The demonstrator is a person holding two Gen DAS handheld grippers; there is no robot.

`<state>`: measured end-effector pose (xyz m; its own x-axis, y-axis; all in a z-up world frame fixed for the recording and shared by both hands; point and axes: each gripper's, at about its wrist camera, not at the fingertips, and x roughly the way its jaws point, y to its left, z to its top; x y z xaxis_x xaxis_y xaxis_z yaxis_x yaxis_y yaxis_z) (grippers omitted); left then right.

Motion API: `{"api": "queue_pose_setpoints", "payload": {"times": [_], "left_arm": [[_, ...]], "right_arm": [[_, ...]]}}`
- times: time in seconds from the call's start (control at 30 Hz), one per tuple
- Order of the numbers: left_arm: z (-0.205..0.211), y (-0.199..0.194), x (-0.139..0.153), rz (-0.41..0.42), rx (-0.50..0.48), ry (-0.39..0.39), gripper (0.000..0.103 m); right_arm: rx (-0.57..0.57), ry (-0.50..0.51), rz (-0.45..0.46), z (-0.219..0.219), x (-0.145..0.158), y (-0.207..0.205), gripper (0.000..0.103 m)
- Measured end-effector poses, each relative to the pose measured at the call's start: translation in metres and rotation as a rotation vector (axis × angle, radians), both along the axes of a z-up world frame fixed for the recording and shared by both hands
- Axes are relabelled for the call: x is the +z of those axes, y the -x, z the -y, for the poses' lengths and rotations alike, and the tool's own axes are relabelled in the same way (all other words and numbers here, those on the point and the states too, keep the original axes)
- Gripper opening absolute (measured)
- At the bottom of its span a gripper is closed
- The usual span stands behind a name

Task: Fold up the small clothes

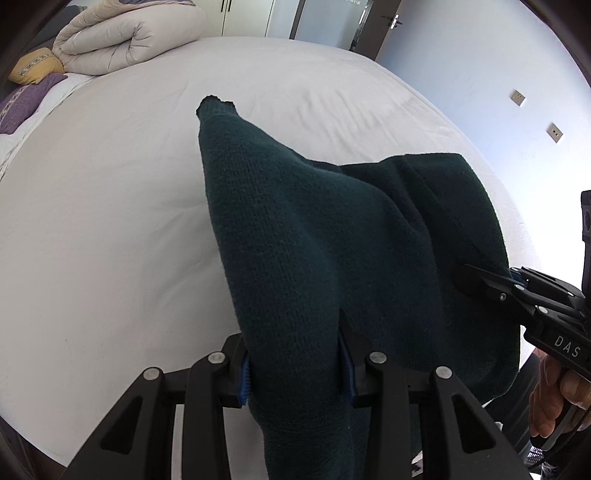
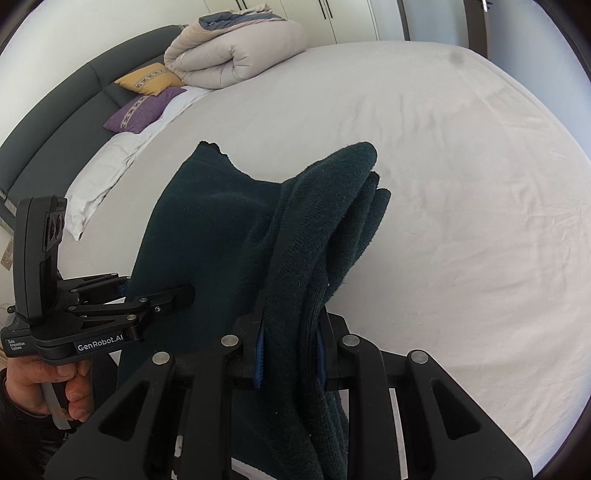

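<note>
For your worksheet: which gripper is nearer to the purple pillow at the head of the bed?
Left. The left gripper, clamped on the green garment, sits on the purple pillow's side; the right gripper, also gripping the garment, is farther away.

Home bedroom: bed (image 2: pixel 443 184), pillows (image 2: pixel 144 110), wardrobe (image 2: pixel 332 14)

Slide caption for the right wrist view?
Both grippers pinch a dark green knit garment above the white bed.

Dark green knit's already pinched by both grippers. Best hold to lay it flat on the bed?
Probably keep both edge grips. The left gripper pinches one bunched edge of the dark green knit, the right gripper another, thicker bunch. The cloth hangs slack between them over the bed, so spreading them apart should tension it.
</note>
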<state>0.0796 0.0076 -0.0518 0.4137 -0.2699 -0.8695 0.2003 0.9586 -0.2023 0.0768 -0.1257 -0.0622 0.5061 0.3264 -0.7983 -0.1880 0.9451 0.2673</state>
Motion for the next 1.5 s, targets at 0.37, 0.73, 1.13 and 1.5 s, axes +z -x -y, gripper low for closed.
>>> {"api": "queue_pose_setpoints", "payload": {"times": [0.37, 0.73, 1.13, 1.5], "left_arm": [[-0.01, -0.006, -0.041, -0.012, 0.062, 0.046, 0.077], [-0.01, 0.037, 0.009, 0.121, 0.164, -0.016, 0.077], [0.014, 0.041, -0.039, 0.026, 0.108, 0.022, 0.081], [0.022, 0.093, 0.026, 0.338, 0.155, -0.061, 0.082]], "right_arm": [[-0.17, -0.277, -0.11, 0.038, -0.106, -0.027, 0.026], [-0.272, -0.268, -0.023, 0.063, -0.061, 0.012, 0.04], [-0.118, -0.272, -0.051, 0.041, -0.076, 0.054, 0.031], [-0.208, -0.194, 0.084, 0.072, -0.041, 0.083, 0.035]]}}
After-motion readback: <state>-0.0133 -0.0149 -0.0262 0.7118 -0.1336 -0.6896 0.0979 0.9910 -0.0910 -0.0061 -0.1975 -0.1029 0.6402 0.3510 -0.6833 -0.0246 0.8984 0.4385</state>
